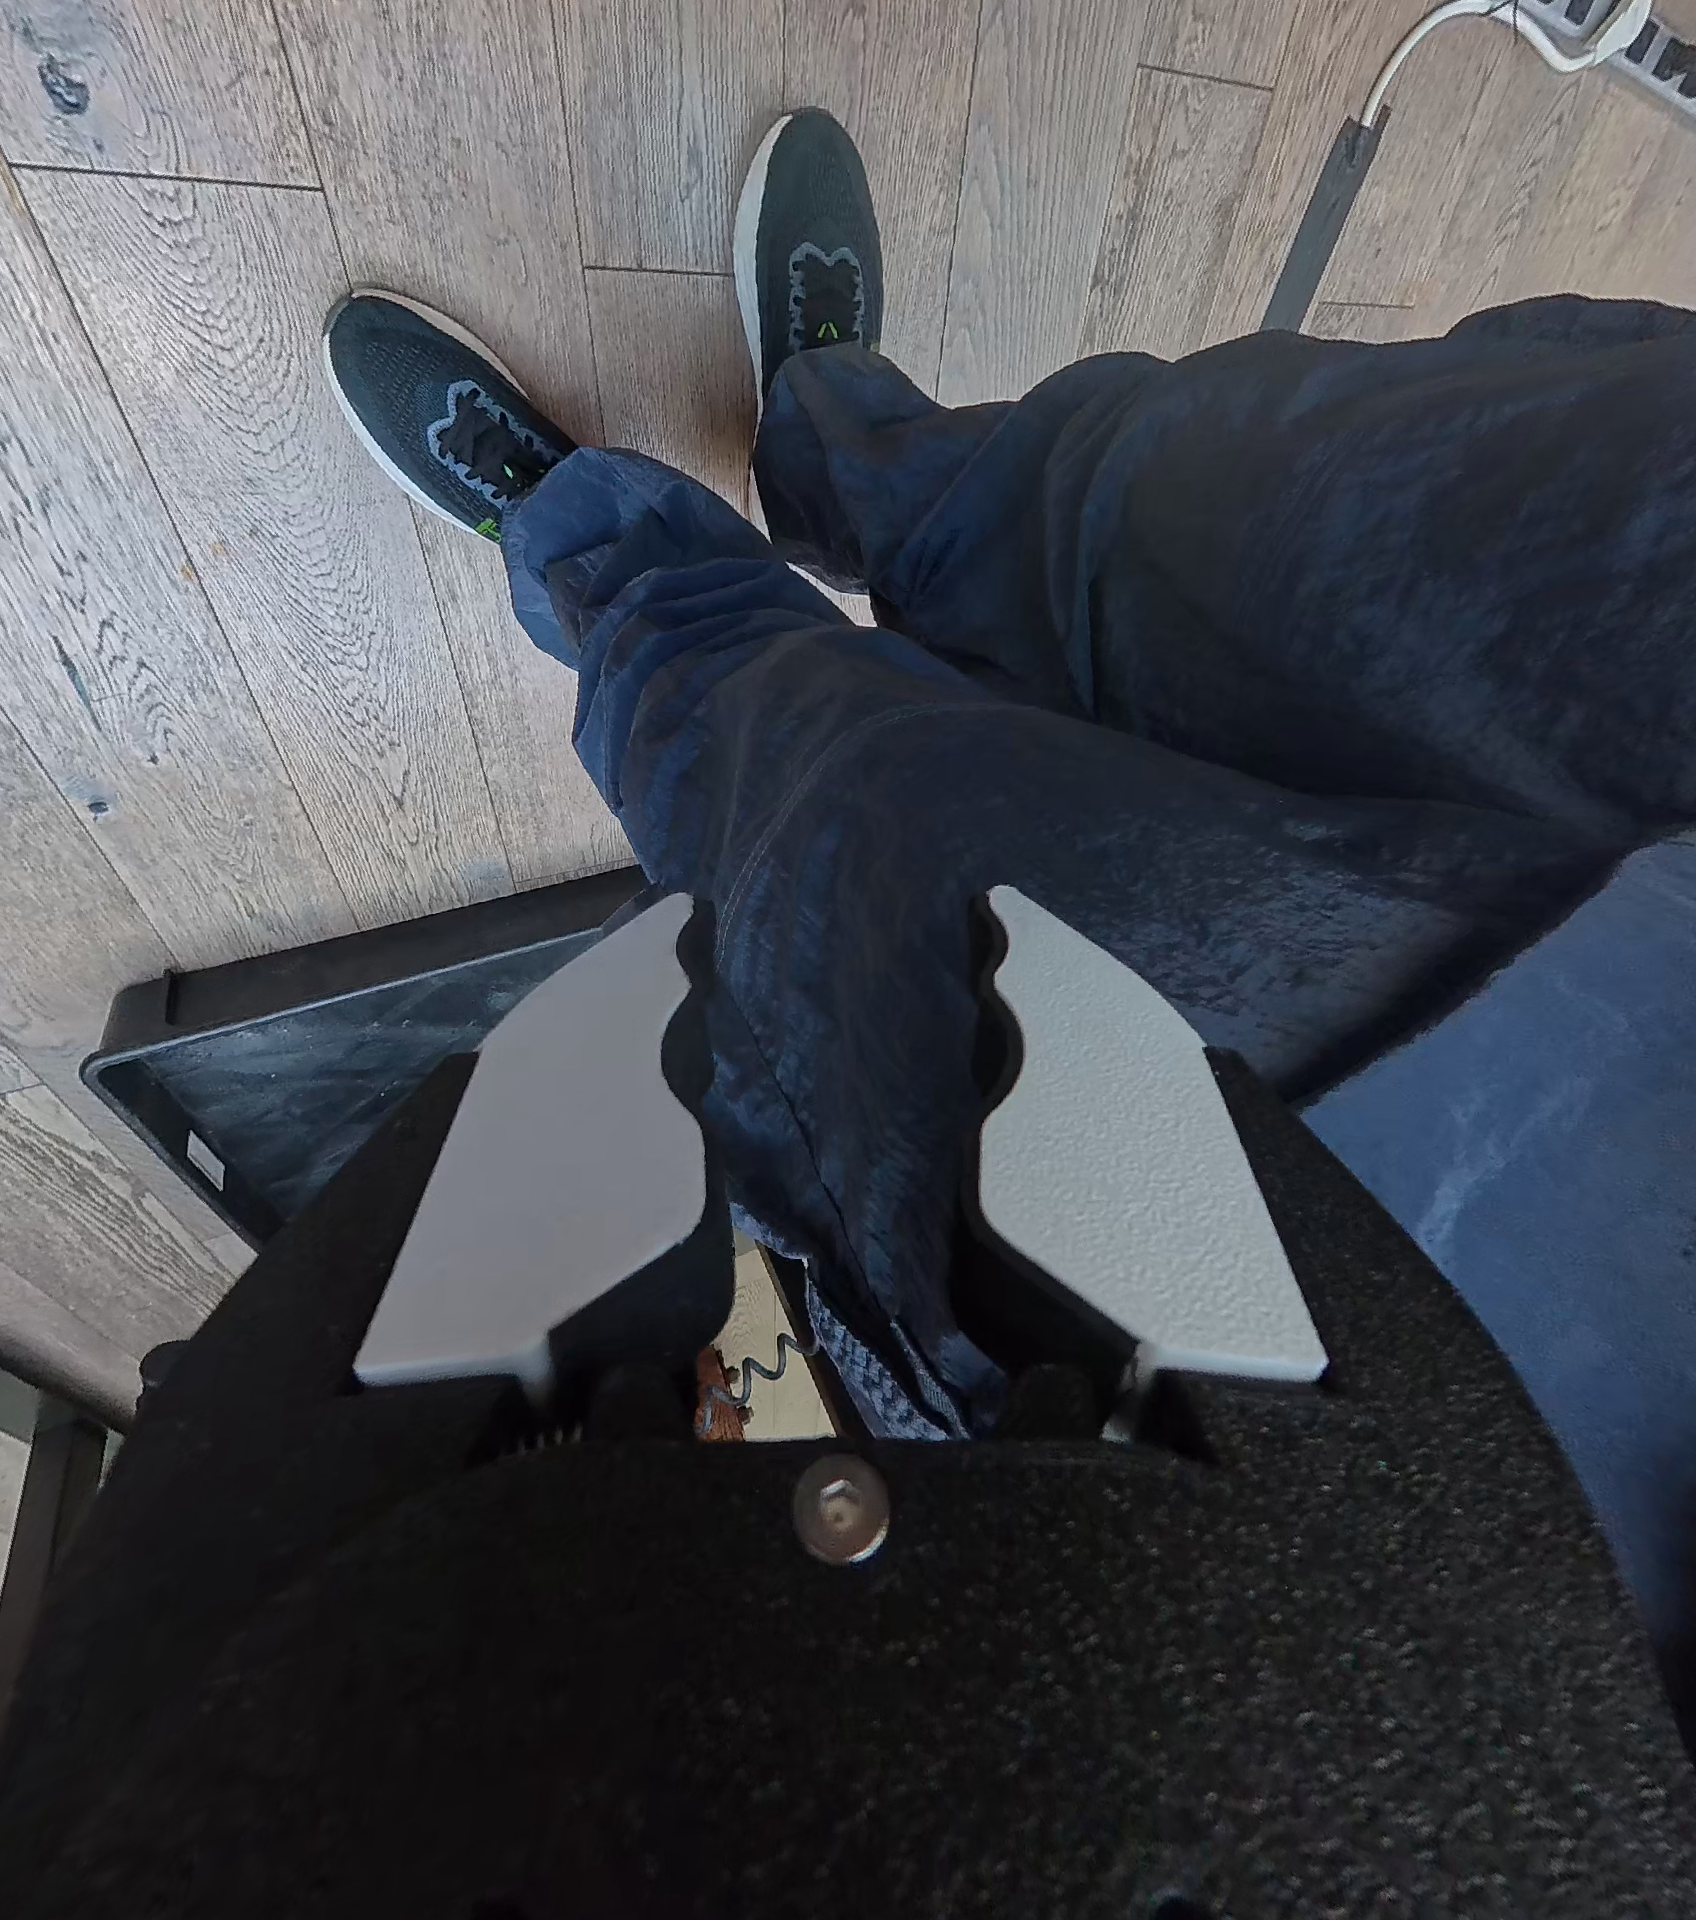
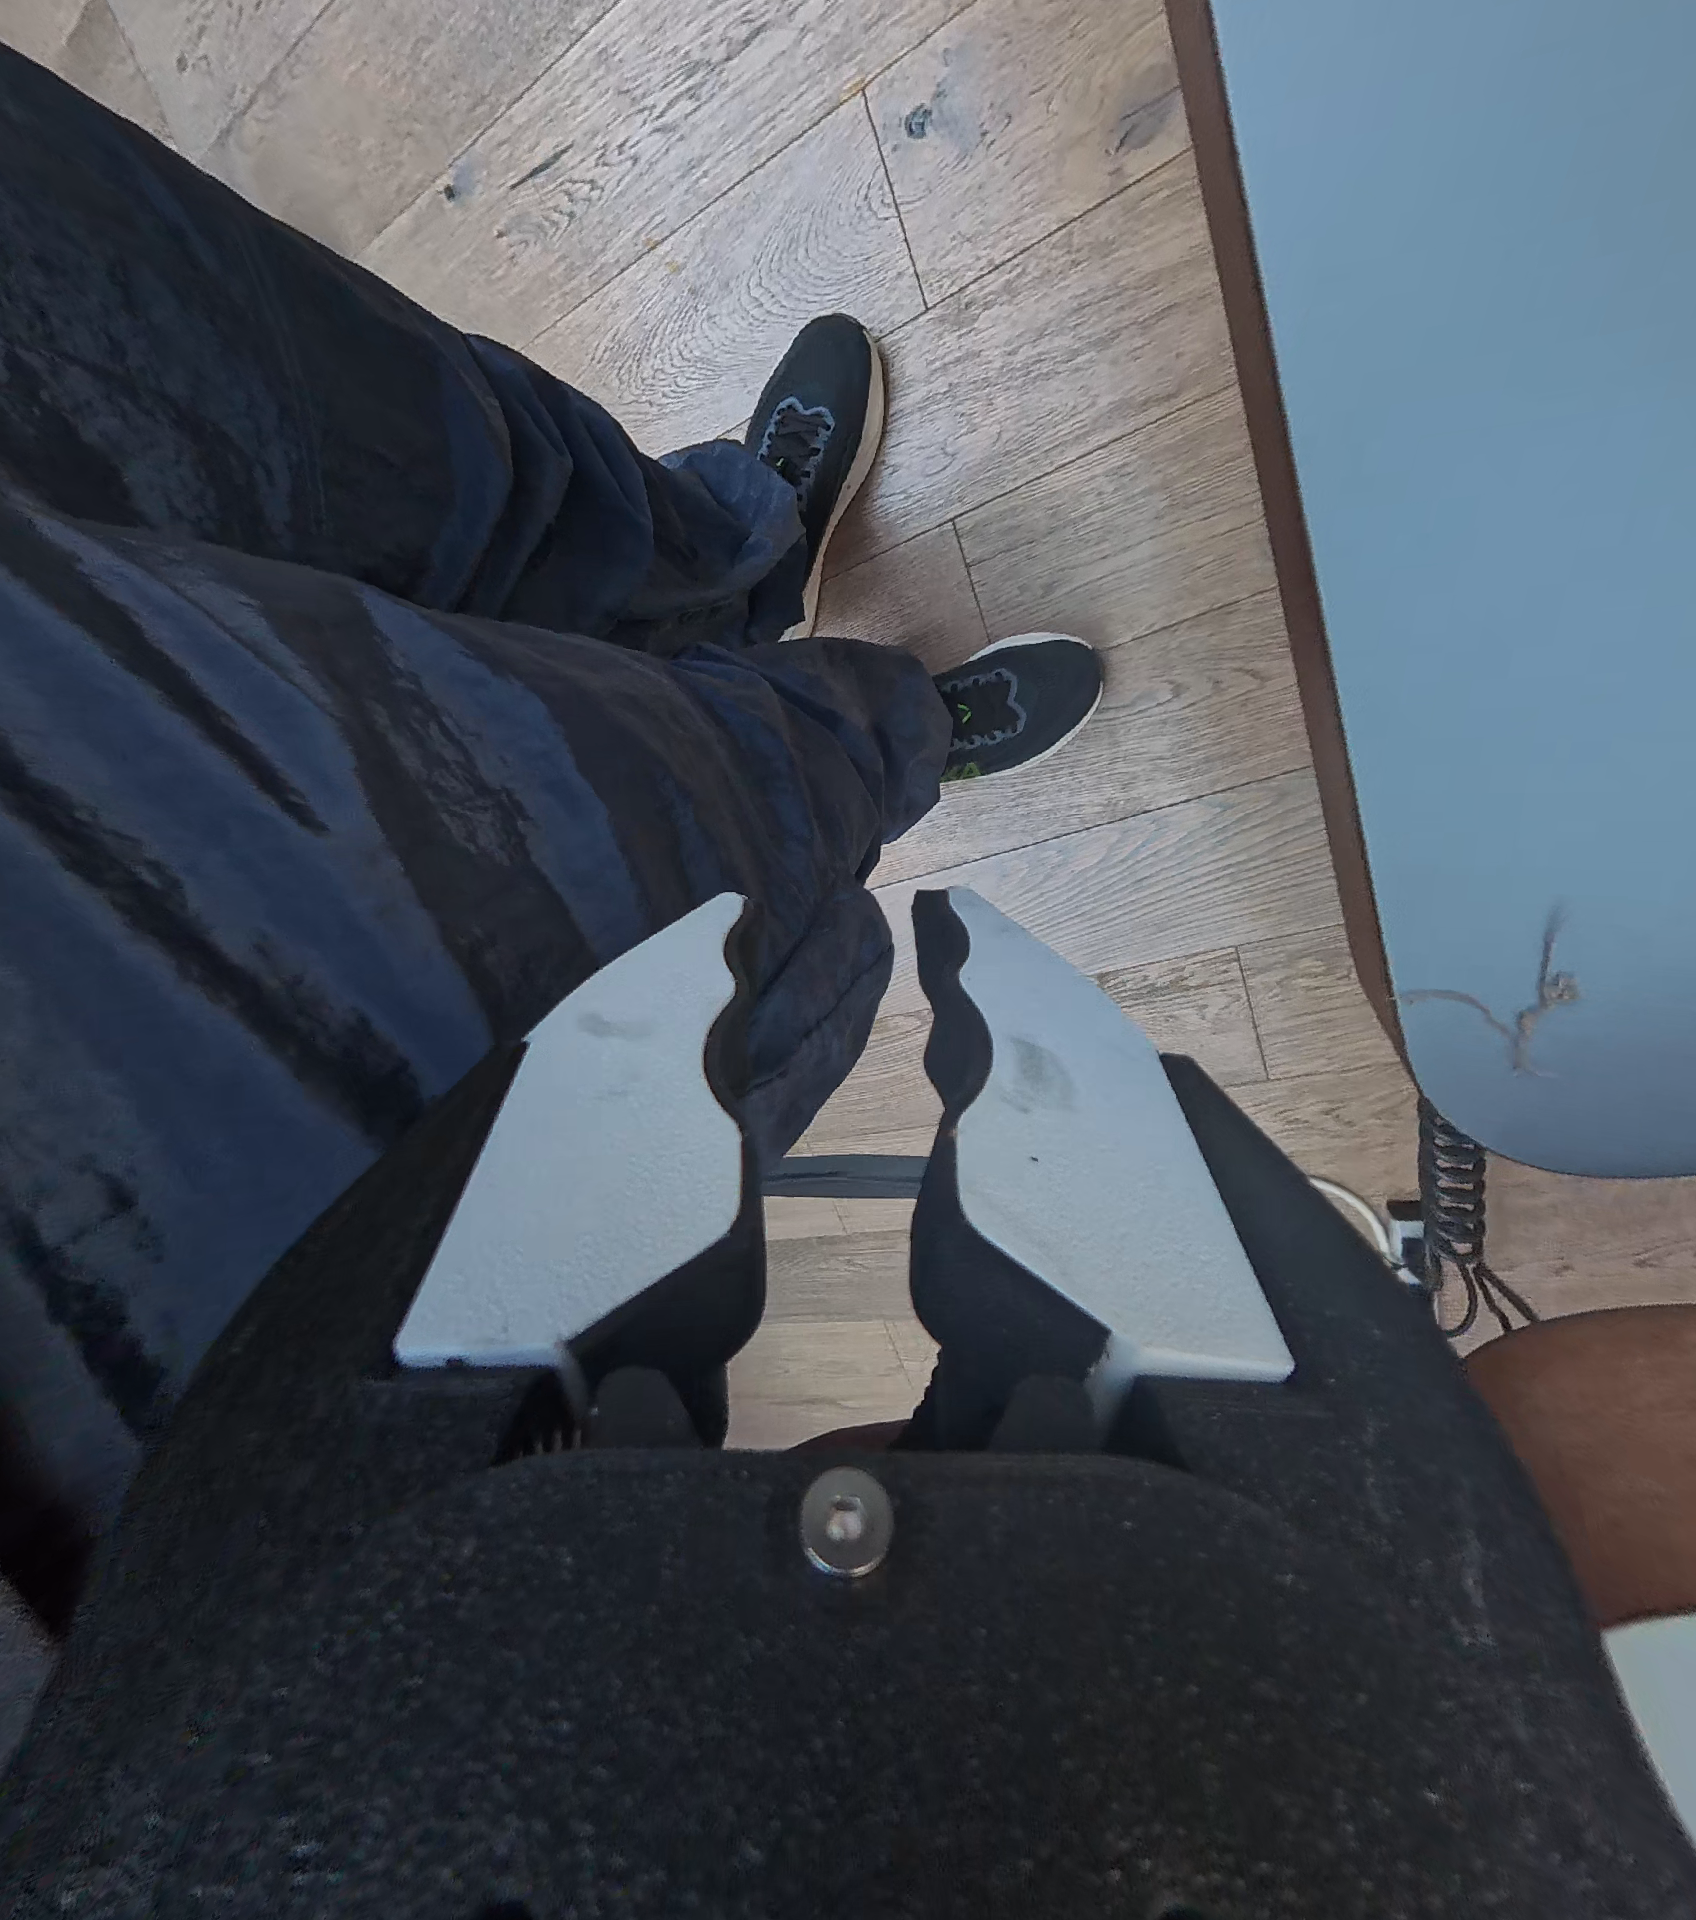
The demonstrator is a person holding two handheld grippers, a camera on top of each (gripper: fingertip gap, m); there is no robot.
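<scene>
Left tool [image 1: 839, 914] parted wide, gripping nothing, aimed down over navy trouser leg [image 1: 823, 790]. Beyond leg, two dark shoes [image 1: 449, 410] on wooden floor [image 1: 148, 520]; black tray [image 1: 304, 1049] beside leg. Right tool [image 2: 828, 914] parted narrowly, empty, hem of trouser leg [image 2: 802, 997] between tips; pale blue desk [image 2: 1550, 520] away from leg.

Indoor room, wood-plank floor [image 1: 200, 623], power strip [image 1: 1592, 31], kind unclear

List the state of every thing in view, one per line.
left gripper: open, empty, above a trouser leg
right gripper: open, empty
shoes: laced, flat on the wooden floor
black tray: lying on floor
coiled cable: hanging by table
</scene>
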